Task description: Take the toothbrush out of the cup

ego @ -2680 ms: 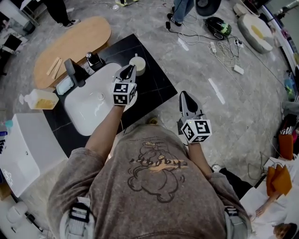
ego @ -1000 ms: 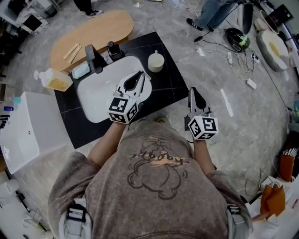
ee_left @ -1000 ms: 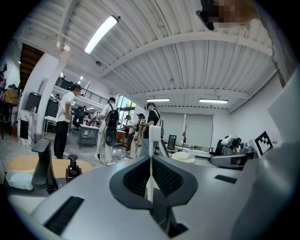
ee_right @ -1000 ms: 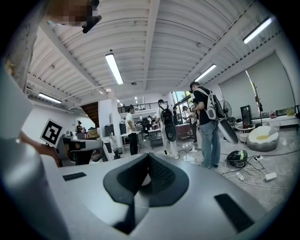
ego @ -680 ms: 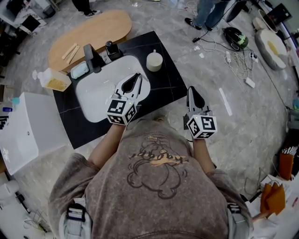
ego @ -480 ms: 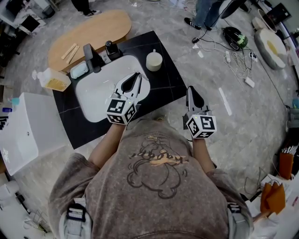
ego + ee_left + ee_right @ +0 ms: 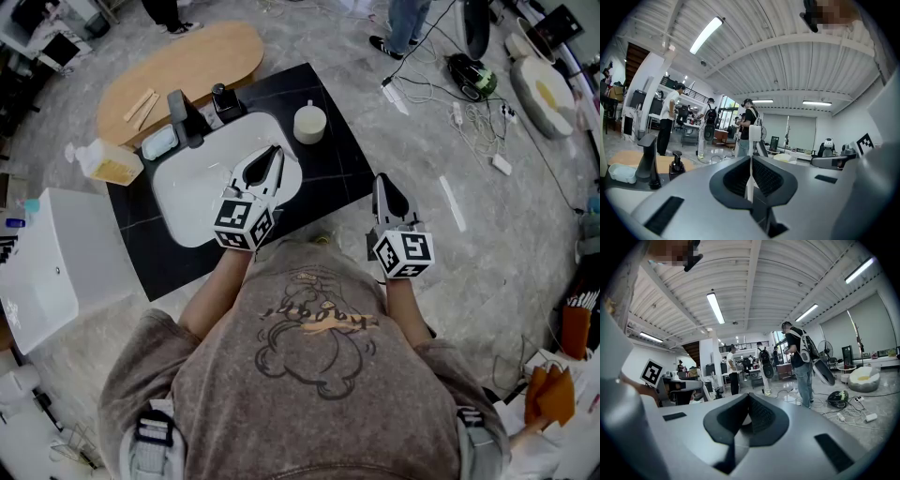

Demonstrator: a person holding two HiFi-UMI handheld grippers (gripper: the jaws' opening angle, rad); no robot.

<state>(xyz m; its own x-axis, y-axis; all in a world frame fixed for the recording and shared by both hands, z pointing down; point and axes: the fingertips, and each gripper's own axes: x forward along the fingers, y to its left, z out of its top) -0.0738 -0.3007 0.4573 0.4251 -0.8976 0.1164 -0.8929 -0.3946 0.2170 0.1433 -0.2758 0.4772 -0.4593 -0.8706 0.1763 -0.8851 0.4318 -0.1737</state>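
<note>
My left gripper [image 7: 274, 152] hangs over the white basin [image 7: 192, 197], shut on a white toothbrush [image 7: 750, 174]. The brush stands upright between the pads in the left gripper view, its head above the tips [image 7: 752, 158]. In the head view I cannot make the brush out. The cream cup [image 7: 310, 123] stands on the black counter [image 7: 328, 169], beyond the left gripper and apart from it. My right gripper [image 7: 380, 183] is off the counter's right corner over the floor, jaws together with nothing in them [image 7: 749, 395].
A black faucet [image 7: 178, 114], a soap dispenser [image 7: 223, 98] and a soap dish [image 7: 159, 142] line the basin's far side. An oval wooden board [image 7: 178, 66] lies beyond. A bottle [image 7: 105, 161] and a white box [image 7: 47, 272] are at the left. People stand around the room.
Since the earliest frame my left gripper has drawn back from the cup to above the basin. Over the last second neither gripper has visibly moved.
</note>
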